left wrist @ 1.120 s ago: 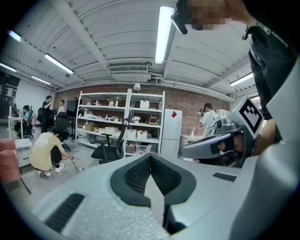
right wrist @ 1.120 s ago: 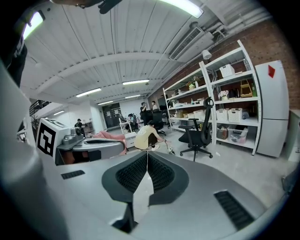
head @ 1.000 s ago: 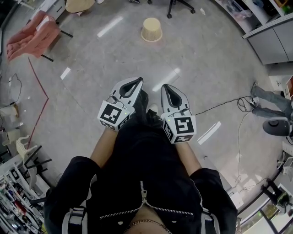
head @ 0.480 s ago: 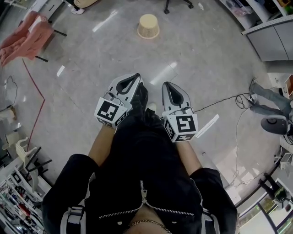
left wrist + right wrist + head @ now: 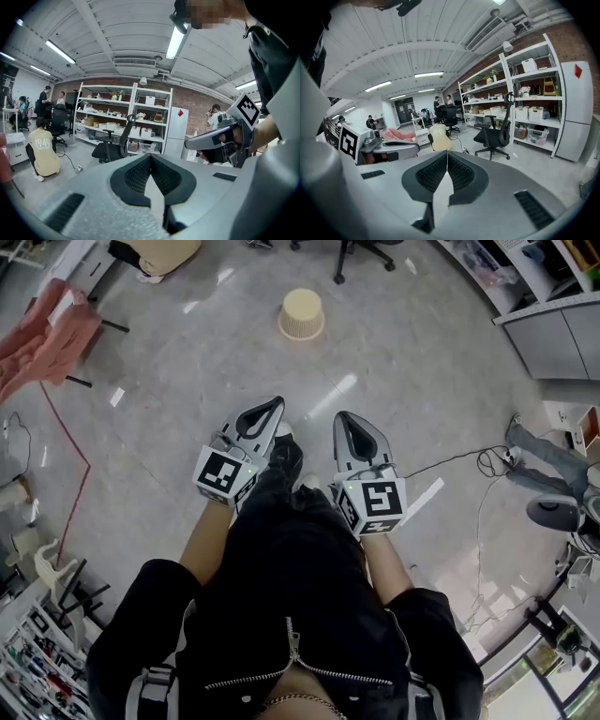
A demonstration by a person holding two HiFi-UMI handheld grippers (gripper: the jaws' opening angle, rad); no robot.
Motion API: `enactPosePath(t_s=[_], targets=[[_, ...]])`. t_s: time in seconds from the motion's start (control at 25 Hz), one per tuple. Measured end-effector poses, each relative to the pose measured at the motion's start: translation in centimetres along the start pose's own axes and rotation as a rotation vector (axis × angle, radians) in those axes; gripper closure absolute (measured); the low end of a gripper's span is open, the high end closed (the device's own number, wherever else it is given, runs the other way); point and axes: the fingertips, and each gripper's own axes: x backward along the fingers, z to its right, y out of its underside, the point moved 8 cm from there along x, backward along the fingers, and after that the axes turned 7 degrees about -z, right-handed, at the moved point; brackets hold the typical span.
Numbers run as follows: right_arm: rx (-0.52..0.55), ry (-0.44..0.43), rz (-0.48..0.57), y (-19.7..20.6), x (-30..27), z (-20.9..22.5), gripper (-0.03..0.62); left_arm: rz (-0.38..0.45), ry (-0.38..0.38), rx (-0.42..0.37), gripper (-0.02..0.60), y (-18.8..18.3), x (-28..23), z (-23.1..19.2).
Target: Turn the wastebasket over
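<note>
Nothing has happened to the wastebasket (image 5: 302, 314) yet, and that's the headline. It sits out on the grey floor (image 5: 412, 371) well ahead of me, alone, with an office chair (image 5: 364, 249) beyond it and nothing touching it. From up here the flat, narrower end faces the ceiling and the wider ribbed rim meets the floor, so I read it as standing mouth-down (a guess from its shape, it's small in view). My left claw (image 5: 275, 406) has its jaws pressed together with nothing between the pads, and my right claw (image 5: 343, 418) is the same, tips meeting and empty. I hold both close in front of my body, side by side, pointing roughly toward the basket but well apart from it. So the score so far is nil — no grip, no tip, no turn. All of it is left: close the gap, open a claw or two, take hold of the rim or wall, then roll the basket over onto its other end. My judgement is that the approach comes first, because nothing here is within reach.
</note>
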Motion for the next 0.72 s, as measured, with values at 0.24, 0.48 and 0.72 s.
enactPosePath(t_s=[0.24,0.48,0.72], targets=[[-0.001,0.027,0.014,-3.6,-4.6,0.1,0.583,0.014,0.022,0.014,0.578,-0.9,-2.2,-5.7],[-0.008,0.04,0.006,-5.0,-8.0,0.5,0.583,0.006,0.044,0.0,0.578,-1.7,-4.7,-9.5],[-0.021,0.051,-0.006,-6.6,-10.6,3.4,0.583,-0.027,0.074,-0.013,0.578,-1.7,-8.4,-11.9]])
